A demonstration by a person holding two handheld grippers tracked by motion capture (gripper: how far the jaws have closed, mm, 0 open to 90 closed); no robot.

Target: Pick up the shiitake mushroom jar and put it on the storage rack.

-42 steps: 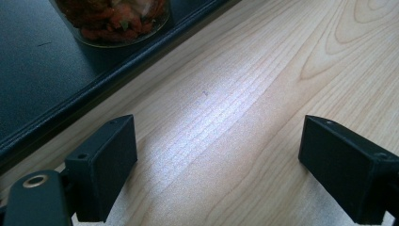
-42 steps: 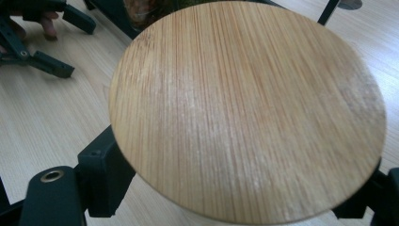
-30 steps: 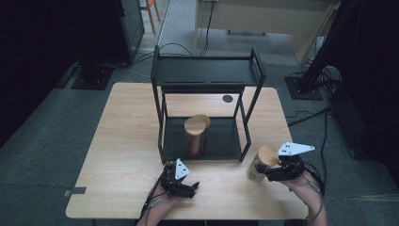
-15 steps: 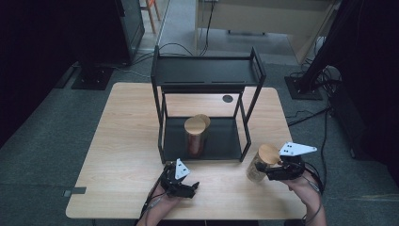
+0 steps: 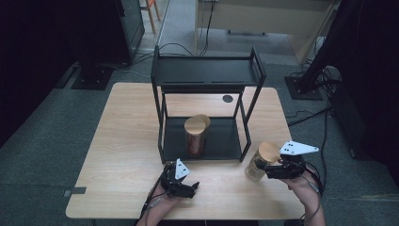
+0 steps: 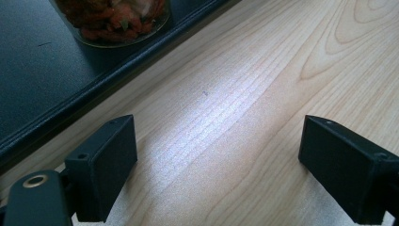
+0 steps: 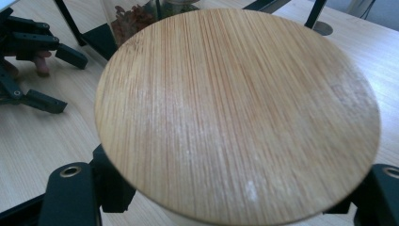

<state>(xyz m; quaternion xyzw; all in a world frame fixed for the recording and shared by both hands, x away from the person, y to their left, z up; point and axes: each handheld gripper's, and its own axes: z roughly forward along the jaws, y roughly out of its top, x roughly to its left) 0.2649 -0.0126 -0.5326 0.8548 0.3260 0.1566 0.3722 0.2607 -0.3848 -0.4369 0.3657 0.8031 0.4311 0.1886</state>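
Right claw (image 5: 261,165): clamped on a glass jar with a bamboo lid (image 5: 262,160), jaws having just closed in on the body below the lid. The jar stands upright on the wooden counter (image 5: 117,141), near its front right corner, just outside the front right leg of the black two-tier rack (image 5: 207,75). In the right gripper view the lid (image 7: 237,113) sits between the two jaws.

Left claw (image 5: 190,186): jaws wide apart, nothing between them, low over bare counter near the front edge.

Second lidded jar (image 5: 195,136): upright on the rack's lower shelf, dried reddish contents visible in the left gripper view (image 6: 117,19).
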